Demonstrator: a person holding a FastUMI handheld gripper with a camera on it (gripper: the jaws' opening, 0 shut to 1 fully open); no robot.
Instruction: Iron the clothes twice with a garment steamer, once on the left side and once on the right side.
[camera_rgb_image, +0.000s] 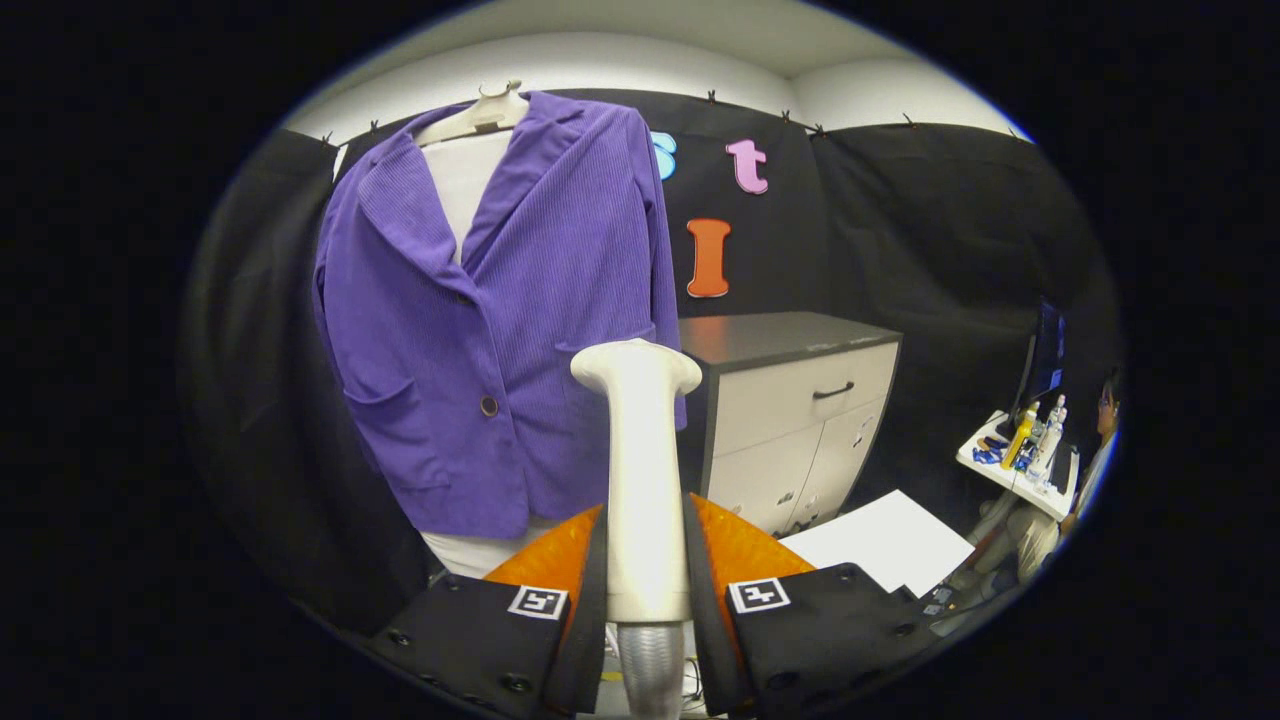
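Two passes are called for, and neither looks begun: the garment steamer is held upright, clamped at its handle between both fingers of the tool, with its head just short of the purple jacket. The jacket hangs on a hanger over a pale dress form at 11 o'clock from the tool, front facing the camera. For a clean stroke, the head should be brought flat against one front panel and drawn along the cloth's length at a steady pace, clear of the button. The steamer's long axis runs toward 12 o'clock, head uppermost, hose end at 6 o'clock. A grey cabinet stands at 2 o'clock, well apart from the jacket.
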